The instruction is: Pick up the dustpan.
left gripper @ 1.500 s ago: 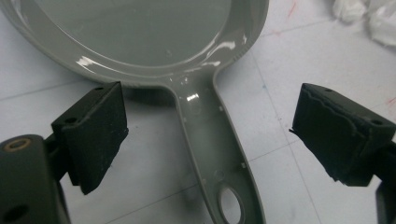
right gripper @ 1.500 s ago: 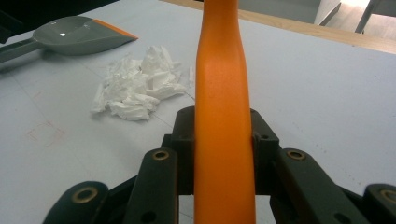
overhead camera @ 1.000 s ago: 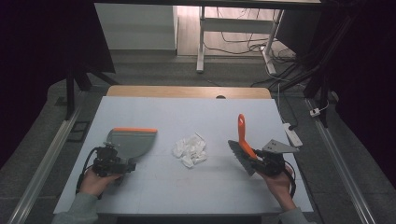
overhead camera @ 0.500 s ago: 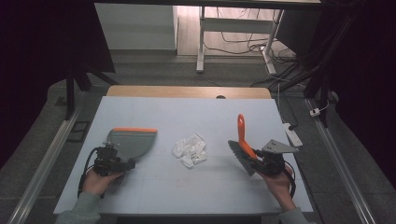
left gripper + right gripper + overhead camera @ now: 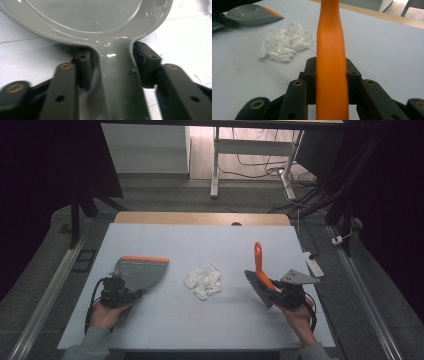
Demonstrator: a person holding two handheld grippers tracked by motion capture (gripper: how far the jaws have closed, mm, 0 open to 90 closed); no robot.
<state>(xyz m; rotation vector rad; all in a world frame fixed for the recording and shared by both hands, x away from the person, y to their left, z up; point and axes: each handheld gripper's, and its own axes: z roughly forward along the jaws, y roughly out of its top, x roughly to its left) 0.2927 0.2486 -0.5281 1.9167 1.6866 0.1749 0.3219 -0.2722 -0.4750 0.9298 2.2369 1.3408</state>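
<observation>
Close up, the left gripper [image 5: 112, 67] has just closed on the glossy grey plastic dustpan [image 5: 140, 271]'s handle; the right gripper [image 5: 331, 75] clamps the matte orange brush handle [image 5: 330, 57] beside crumpled white paper scraps [image 5: 203, 280].

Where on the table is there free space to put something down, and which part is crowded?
Free: the far half of the table, beyond the dustpan, and the near strip in front of the paper scraps. Crowded: the middle band, where the left gripper grips the dustpan, the scraps lie, and the right gripper holds the brush.
</observation>
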